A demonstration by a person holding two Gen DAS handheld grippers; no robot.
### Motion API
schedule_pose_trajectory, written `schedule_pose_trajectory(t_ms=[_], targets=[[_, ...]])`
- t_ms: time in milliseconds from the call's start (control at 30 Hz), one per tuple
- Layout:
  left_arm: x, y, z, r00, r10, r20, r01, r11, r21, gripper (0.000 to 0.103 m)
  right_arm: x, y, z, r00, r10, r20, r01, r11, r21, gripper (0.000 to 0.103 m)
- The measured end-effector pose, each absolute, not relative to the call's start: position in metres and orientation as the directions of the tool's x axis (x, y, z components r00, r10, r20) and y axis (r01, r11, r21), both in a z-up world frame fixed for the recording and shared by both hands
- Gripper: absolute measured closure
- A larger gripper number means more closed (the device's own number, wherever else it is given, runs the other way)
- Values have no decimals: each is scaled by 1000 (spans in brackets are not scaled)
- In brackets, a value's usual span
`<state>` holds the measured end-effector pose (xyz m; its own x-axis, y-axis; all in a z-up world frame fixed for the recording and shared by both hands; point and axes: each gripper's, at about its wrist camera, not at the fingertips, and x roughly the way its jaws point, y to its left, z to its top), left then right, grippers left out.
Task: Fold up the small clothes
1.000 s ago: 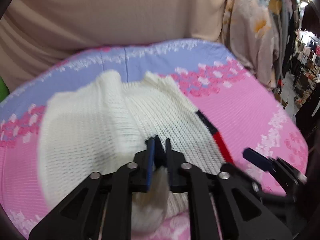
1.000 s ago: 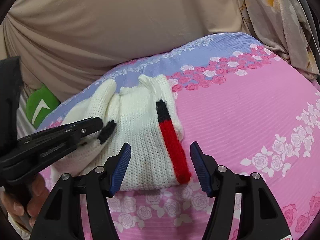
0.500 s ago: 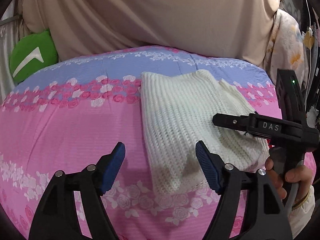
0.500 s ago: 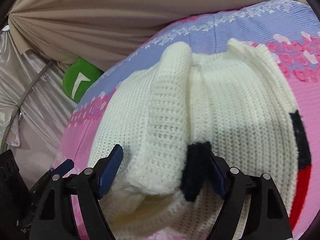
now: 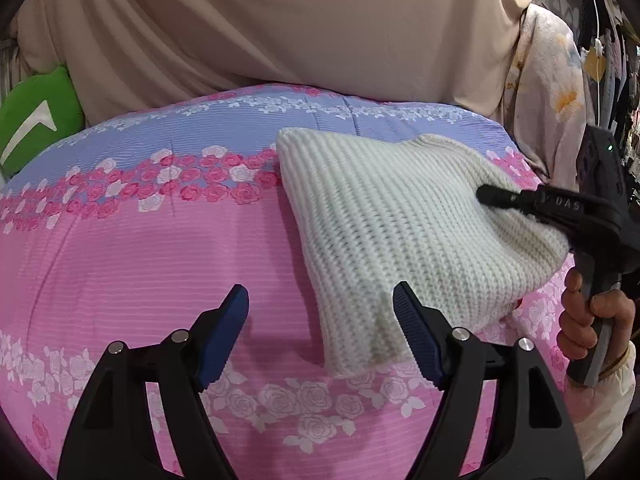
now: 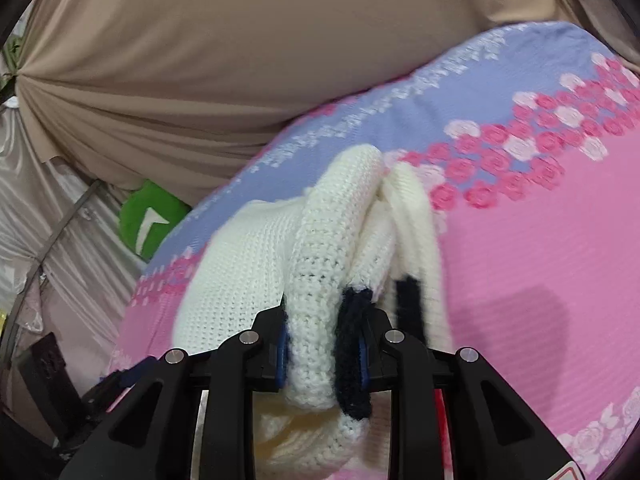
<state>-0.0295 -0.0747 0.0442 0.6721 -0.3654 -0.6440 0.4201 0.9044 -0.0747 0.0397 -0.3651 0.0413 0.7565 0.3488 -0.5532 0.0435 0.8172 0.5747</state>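
1. Our right gripper [image 6: 322, 354] had gone from wide open, half a second earlier, to clamped on a thick rolled bundle of the white knitted sweater [image 6: 336, 248], with its black cuff trim [image 6: 352, 344] pressed against the right-hand pad.

2. In the left wrist view, that right gripper [image 5: 486, 196] came in from the right side and pinched the far right edge of the sweater [image 5: 400, 232], which bulged upward there, so we judged the edge to be partly lifted off the bed.

3. Our left gripper [image 5: 322, 332] held nothing, its jaws spread wide; a second earlier it had been closed on the knit, so it had let go and backed off. Its right blue pad [image 5: 416, 336] stood just in front of the sweater's near corner; we could not tell whether they touched.

4. The sweater lay on the pink and lilac rose-printed bedspread [image 5: 140, 248], already doubled over, its red and black stripe now almost entirely hidden from both views.

5. We took this as a handover: the left side's fold was laid, and the right held the edge for the next fold.

6. Beyond the bed hung a beige curtain [image 5: 280, 32], with a green cushion [image 5: 36, 116] at the far left.
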Motion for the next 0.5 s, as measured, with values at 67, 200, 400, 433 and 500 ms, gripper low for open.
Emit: schedule_pose_trajectory(t_ms=[67, 200, 400, 433, 500], targets=[[-30, -86, 40, 666, -362, -653, 429, 901, -61, 31, 39, -376, 20, 739, 337, -584, 83, 814, 575, 80], [-29, -105, 32, 656, -341, -673, 438, 899, -29, 31, 38, -376, 17, 745, 362, -560, 66, 796, 602, 79], [-28, -113, 23, 645, -314, -696, 428, 904, -11, 31, 39, -371, 18, 745, 337, -576, 65, 823, 564, 77], [-30, -113, 22, 642, -313, -700, 430, 903, -9, 31, 38, -372, 18, 744, 341, -574, 64, 819, 570, 77], [-35, -113, 21, 632, -320, -706, 449, 894, -3, 30, 36, -374, 19, 743, 343, -574, 64, 819, 571, 77]])
